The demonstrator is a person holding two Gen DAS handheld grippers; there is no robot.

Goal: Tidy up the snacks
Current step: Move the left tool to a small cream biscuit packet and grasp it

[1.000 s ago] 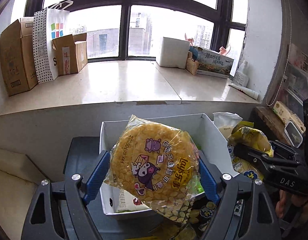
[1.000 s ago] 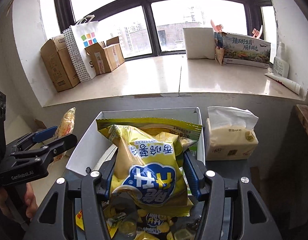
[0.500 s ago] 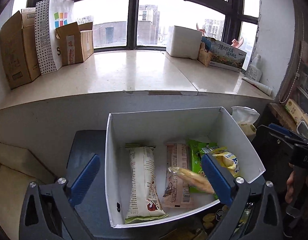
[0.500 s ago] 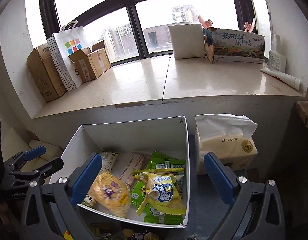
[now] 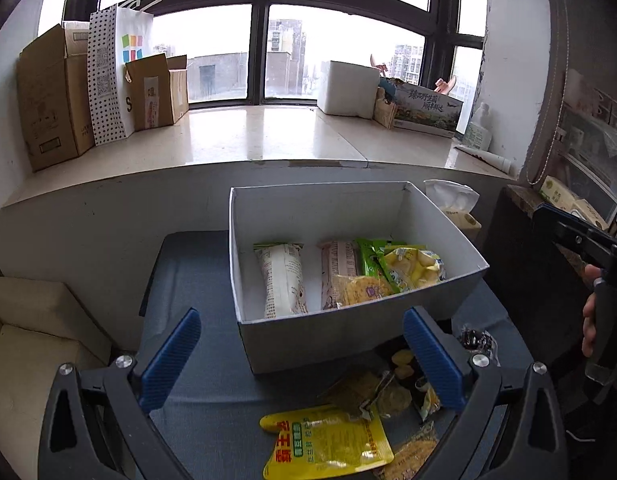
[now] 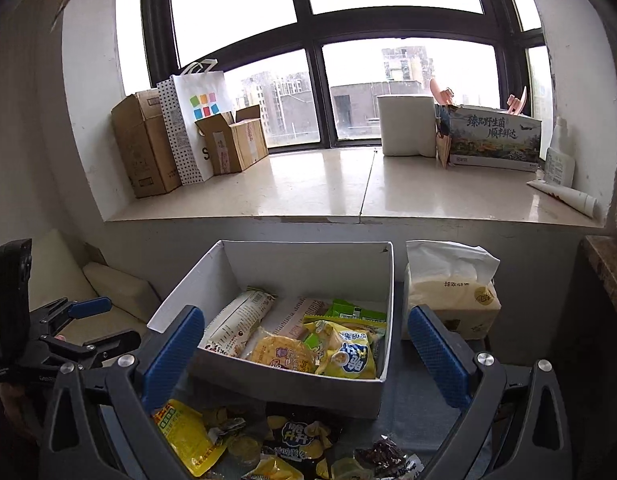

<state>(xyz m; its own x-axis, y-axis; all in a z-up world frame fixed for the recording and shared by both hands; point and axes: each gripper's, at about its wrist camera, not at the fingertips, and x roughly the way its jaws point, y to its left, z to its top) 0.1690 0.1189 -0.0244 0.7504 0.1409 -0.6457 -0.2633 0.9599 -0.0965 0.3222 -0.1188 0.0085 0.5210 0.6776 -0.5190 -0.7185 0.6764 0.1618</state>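
A: Nearest to us, what lies on the counter (image 5: 196, 360)?

B: A loose heap of snacks. A yellow pouch (image 5: 328, 442) lies flat at the near edge, a black chip bag (image 6: 298, 436) just right of it, and a small dark wrapped sweet (image 6: 384, 456) further right.

A: And the two tools?

B: Both hang over that heap with nothing in them. The left gripper (image 5: 302, 356) has its jaws spread wide and released, blue pads well apart. The right gripper (image 6: 304, 354) is the same, jaws parted and empty.

A: Past them?

B: The white box (image 6: 292, 390) stands just beyond the heap, open at the top. Inside, a long white bar (image 5: 282, 282) lies on the left, a pinkish bar (image 5: 338, 264) beside it, and green packets (image 6: 354, 312) at the far right. On top at the near right rest a round corn cracker (image 6: 284, 350) and a yellow chip bag (image 6: 350, 356), touching each other.

A: To the right of the box?

B: A soft tissue pack (image 6: 452, 292), just beside the box wall.

A: And furthest off?

B: The windowsill (image 6: 328, 184): brown cartons (image 6: 144, 144) and a spotted paper bag (image 6: 190, 128) on the left, a white block (image 6: 406, 124) and a printed carton (image 6: 494, 136) on the right, the window behind them.
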